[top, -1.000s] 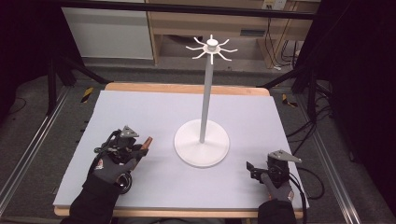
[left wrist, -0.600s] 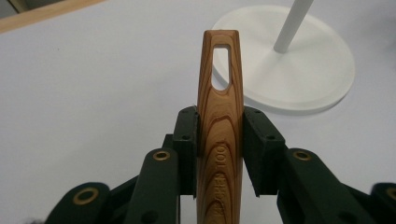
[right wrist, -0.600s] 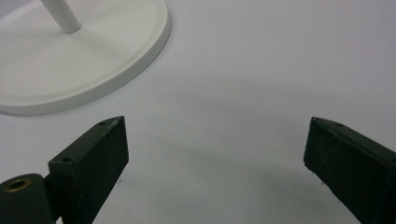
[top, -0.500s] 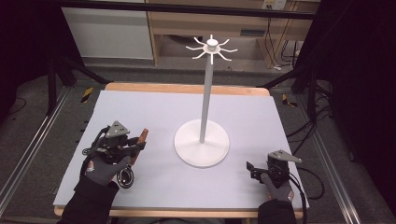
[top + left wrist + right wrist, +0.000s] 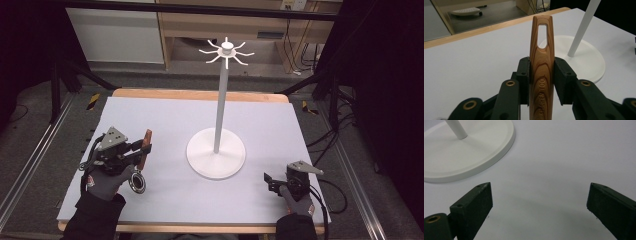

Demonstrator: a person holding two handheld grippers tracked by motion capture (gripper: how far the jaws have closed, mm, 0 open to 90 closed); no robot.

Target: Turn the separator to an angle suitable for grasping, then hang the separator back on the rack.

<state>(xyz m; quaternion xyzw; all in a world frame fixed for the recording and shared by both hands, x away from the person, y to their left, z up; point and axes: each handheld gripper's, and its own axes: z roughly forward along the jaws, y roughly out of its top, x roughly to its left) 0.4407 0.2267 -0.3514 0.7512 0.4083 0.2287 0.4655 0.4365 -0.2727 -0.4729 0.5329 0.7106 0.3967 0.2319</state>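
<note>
Wooden handle [image 5: 541, 72] clamped between the jaws of the left gripper [image 5: 141, 148], raised off the desk [image 5: 165, 112] at the left side; hanging slot near its free end, metal ring end [image 5: 136, 182] dangling below beside the gloved left hand [image 5: 106, 180]. Likely light and rigid — smooth varnished wood, so prone to slipping or swivelling if gripped loosely; best held mid-handle as now, leaving the slot free for a hook. Farther right, white stand [image 5: 216, 150] at the desk's centre, thin hooks [image 5: 227, 51] spread at its top, well above the tool. At the far right, right gripper [image 5: 270, 182] resting low near the desk edge, jaws spread wide with nothing between them.
</note>
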